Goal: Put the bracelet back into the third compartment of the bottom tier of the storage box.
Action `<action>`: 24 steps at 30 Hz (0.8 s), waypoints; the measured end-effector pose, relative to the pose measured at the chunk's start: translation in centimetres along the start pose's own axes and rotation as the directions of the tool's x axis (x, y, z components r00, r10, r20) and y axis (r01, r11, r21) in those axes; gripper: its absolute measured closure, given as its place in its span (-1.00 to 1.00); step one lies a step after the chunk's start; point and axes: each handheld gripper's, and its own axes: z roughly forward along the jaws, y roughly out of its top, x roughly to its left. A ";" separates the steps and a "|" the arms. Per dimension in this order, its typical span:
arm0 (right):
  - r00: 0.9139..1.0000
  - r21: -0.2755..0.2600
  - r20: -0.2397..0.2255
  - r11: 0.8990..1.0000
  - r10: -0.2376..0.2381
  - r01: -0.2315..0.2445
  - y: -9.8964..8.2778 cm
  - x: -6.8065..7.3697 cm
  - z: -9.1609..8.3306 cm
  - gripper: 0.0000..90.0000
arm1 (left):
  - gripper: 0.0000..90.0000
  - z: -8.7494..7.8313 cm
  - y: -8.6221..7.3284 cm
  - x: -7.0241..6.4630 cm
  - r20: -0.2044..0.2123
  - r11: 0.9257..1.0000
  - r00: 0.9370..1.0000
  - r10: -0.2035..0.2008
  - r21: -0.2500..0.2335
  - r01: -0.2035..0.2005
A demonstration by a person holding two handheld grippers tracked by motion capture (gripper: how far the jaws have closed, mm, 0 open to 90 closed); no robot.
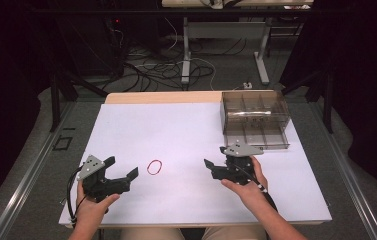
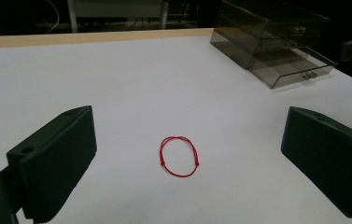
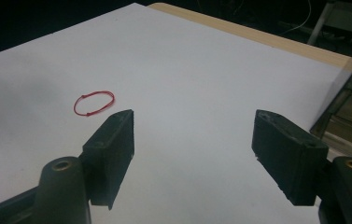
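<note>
Black jaws of the left gripper [image 2: 183, 163] up close, spread wide and empty, with the red loop [image 2: 179, 156] lying flat on the white sheet [image 2: 117, 84] just ahead of the fingers and centred between them, touching neither. Right gripper [image 3: 192, 154] likewise released, gripping nothing, loop [image 3: 94, 102] well off beyond its left finger; smoky drawer box [image 3: 351, 107] just past its right finger. From above, loop [image 1: 155, 167] between left gripper [image 1: 123, 167] and right gripper [image 1: 215, 162], nearer the left, with the box [image 1: 254, 119] beyond the right. Likely trouble from here: thin, limp cord lying flush with the sheet, so pads closing too high would meet over it and come up empty; closing low could drag or wrinkle the sheet; a pinch on one strand could let it slip out on lifting.
</note>
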 end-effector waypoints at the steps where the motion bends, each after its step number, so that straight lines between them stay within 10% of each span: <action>1: 1.000 0.001 -0.002 1.000 -0.005 0.005 0.2 0.1 0.2 -0.34 | -0.92 0.0 0.0 0.0 0.000 1.000 1.000 0.000 0.000 0.000; 24: 0.989 0.106 -0.128 0.990 -0.078 0.092 4.9 2.8 5.6 -0.21 | -0.93 0.1 -0.3 0.4 -0.086 0.999 0.996 -0.021 0.025 0.023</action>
